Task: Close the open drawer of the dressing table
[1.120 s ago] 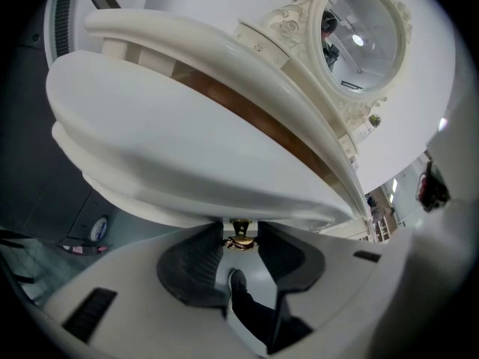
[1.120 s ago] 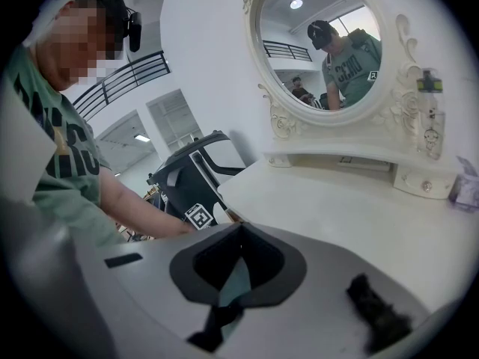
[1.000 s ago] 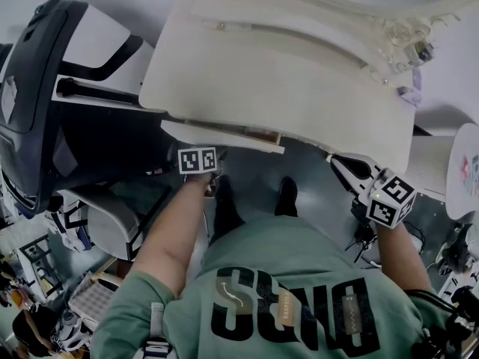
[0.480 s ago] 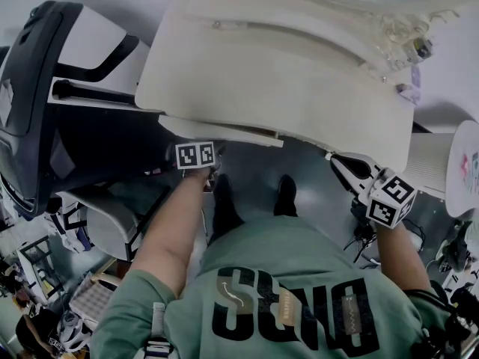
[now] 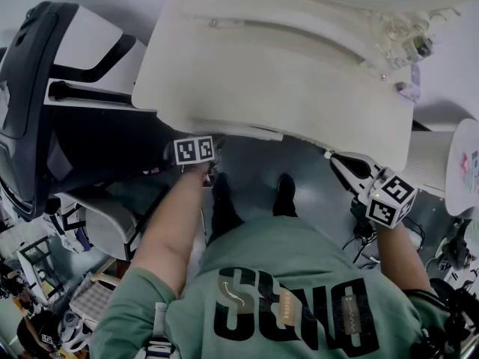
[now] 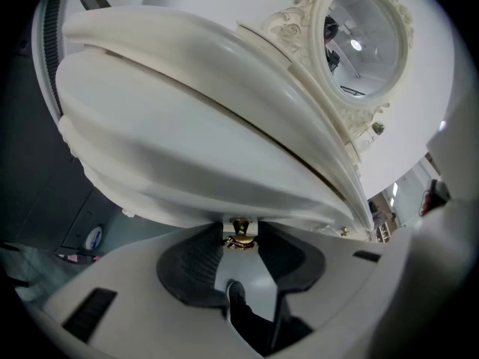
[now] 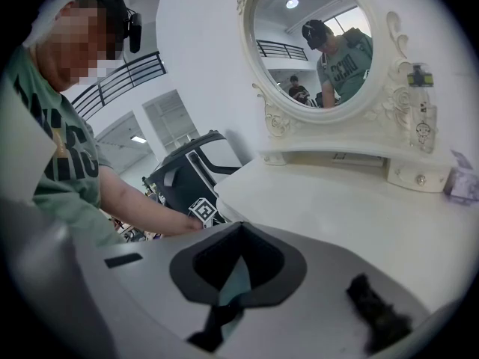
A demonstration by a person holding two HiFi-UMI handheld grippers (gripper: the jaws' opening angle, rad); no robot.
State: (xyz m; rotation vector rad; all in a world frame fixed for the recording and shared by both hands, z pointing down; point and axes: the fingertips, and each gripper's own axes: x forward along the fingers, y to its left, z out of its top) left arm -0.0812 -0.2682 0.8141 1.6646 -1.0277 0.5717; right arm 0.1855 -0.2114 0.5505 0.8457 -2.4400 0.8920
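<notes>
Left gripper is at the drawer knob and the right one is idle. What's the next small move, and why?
Probably push the left gripper straight in toward the dressing table. Its jaws appear closed on the brass knob, and in the head view a thin strip of the drawer front shows beyond the tabletop edge, so the drawer seems not fully shut.

shirt (image 5: 284, 305): large dark letters, upside down, not surely readable | square markers (image 5: 194, 150): black-white codes, no text

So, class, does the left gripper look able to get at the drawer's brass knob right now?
Very likely yes: the brass knob sits between the left gripper's jaws, pads seemingly pressing it, nothing in the way.
</notes>
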